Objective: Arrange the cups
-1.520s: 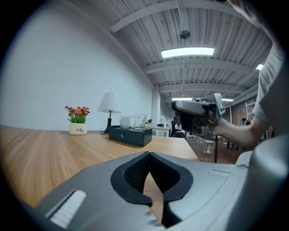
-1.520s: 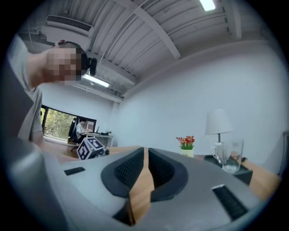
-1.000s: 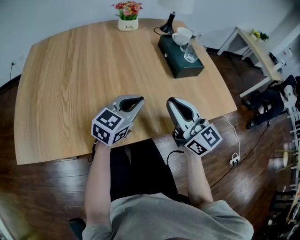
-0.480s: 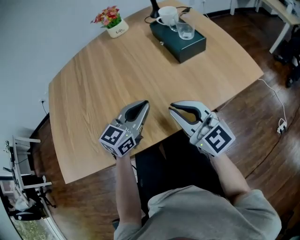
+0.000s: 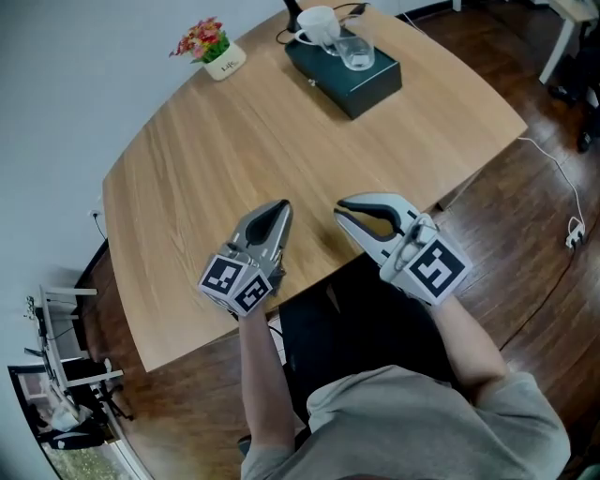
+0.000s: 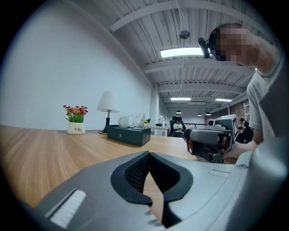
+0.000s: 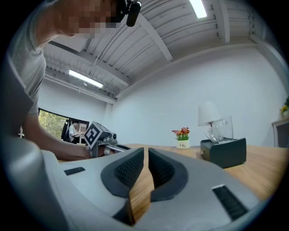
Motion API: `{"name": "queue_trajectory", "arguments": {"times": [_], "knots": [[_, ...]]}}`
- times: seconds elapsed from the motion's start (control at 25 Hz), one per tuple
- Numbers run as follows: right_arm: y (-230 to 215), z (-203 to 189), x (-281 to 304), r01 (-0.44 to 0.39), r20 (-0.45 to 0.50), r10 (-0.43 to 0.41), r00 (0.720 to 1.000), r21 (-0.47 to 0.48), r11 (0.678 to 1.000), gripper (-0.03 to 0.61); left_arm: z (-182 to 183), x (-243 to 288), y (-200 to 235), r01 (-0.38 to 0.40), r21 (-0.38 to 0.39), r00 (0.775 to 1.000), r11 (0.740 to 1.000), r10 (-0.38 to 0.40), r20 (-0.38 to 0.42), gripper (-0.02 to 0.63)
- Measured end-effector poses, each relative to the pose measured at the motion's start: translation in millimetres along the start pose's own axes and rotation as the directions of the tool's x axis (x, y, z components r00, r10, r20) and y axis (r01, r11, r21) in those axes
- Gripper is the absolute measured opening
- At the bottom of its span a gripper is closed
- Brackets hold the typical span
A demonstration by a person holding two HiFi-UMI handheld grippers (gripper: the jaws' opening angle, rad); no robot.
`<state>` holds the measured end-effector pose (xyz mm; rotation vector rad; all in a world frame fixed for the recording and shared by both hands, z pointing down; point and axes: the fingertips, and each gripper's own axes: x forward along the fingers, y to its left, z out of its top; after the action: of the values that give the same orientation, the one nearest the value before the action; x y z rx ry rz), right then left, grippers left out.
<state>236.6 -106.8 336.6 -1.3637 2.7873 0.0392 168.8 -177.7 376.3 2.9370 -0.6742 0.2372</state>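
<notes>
Glass cup (image 5: pixel 356 54) and white mug (image 5: pixel 317 24) on box (image 5: pixel 366 89): rigid, slick, probably fragile; take by rim wall or handle. Left gripper (image 5: pixel 278 208), right gripper (image 5: pixel 343 208): jaws together, empty.

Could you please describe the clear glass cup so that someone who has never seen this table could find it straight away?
Start at the wooden table and look to its far end, away from the person, where a dark green box lies. Two cups stand on top of that box. The glass cup is the see-through one, next to the opaque white mug.
</notes>
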Motion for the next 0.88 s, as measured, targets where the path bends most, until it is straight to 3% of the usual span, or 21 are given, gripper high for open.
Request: {"name": "queue_trajectory", "arguments": {"times": [0.4, 0.88], "knots": [[1.2, 1.9, -1.9, -0.010, 0.015, 0.009, 1.000, 0.042, 0.999, 0.038, 0.1, -0.8, -0.5, 0.002, 0.010, 1.000, 1.000, -0.002, 0.001, 0.011], [-0.7, 6.1, -4.4, -0.037, 0.057, 0.035, 0.998, 0.026, 0.999, 0.035, 0.6, -0.2, 0.4, 0.002, 0.007, 1.000, 1.000, -0.002, 0.004, 0.011]]}}
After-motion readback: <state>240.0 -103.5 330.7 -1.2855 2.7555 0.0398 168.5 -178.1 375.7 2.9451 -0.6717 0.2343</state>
